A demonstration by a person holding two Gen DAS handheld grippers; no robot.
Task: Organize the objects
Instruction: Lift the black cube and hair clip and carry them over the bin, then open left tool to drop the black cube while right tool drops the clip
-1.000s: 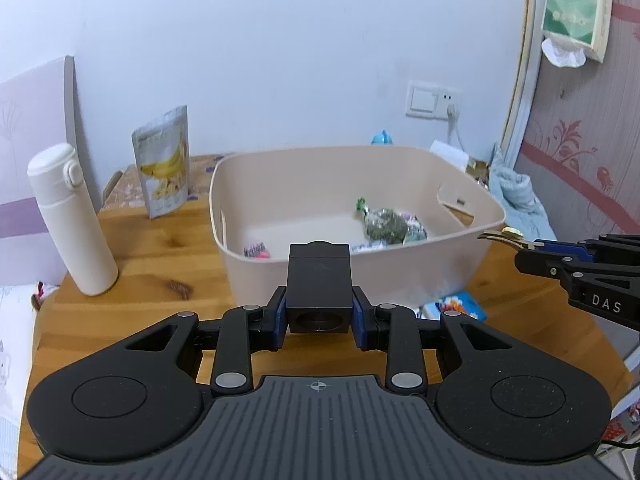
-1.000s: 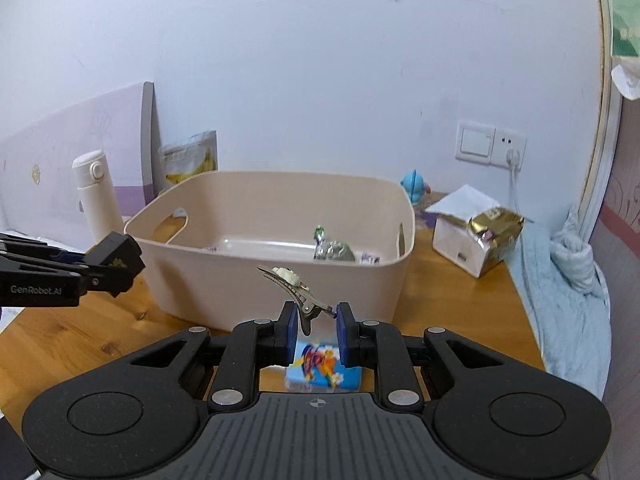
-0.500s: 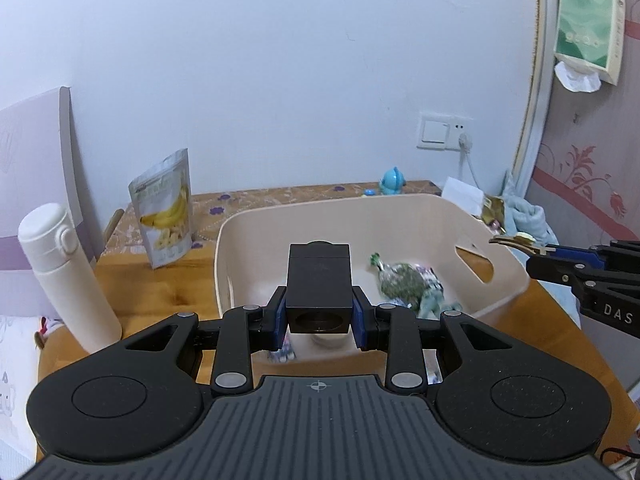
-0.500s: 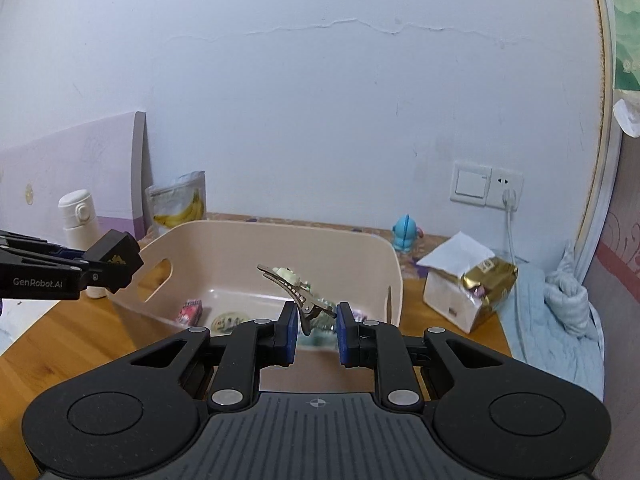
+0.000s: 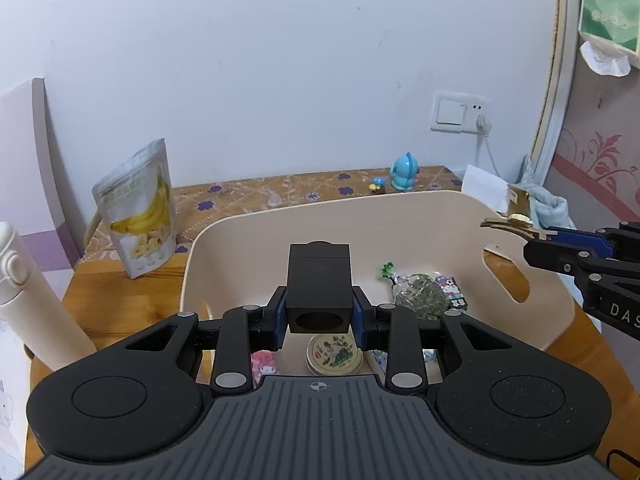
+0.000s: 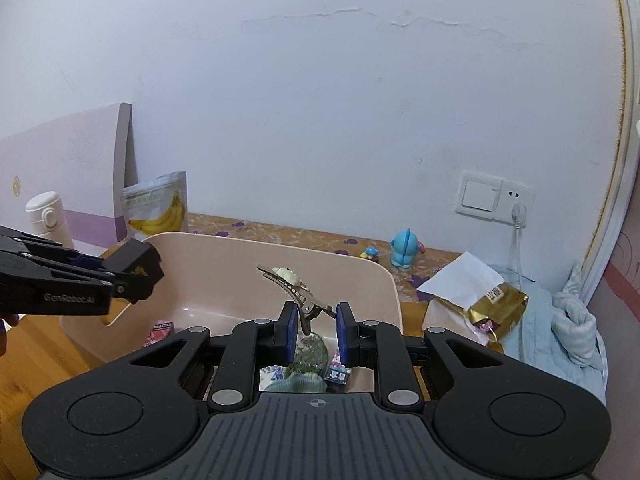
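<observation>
My left gripper (image 5: 319, 317) is shut on a black block (image 5: 319, 280) with a round hole in its near face. It hangs over the near left part of a beige bin (image 5: 400, 210). My right gripper (image 6: 316, 322) is shut on a metal hair clip (image 6: 294, 286) with a cream ornament, above the bin's (image 6: 276, 245) near right part. In the left wrist view the hair clip (image 5: 510, 225) sticks out past the right rim. The bin holds a green wrapped packet (image 5: 420, 300), a round tin (image 5: 334, 354), a pink item (image 5: 264, 362) and small cards.
A banana chip pouch (image 5: 138, 208) and a white flask (image 5: 28, 300) stand left of the bin. A blue figurine (image 5: 404, 172) sits by the wall. Right of the bin lie a white and gold bag (image 6: 480, 300) and a light blue cloth (image 6: 560, 328).
Both grippers have moved forward and slightly up, from in front of the bin to above its inside. Each keeps its grip, and the bin's floor and contents now show below them.
</observation>
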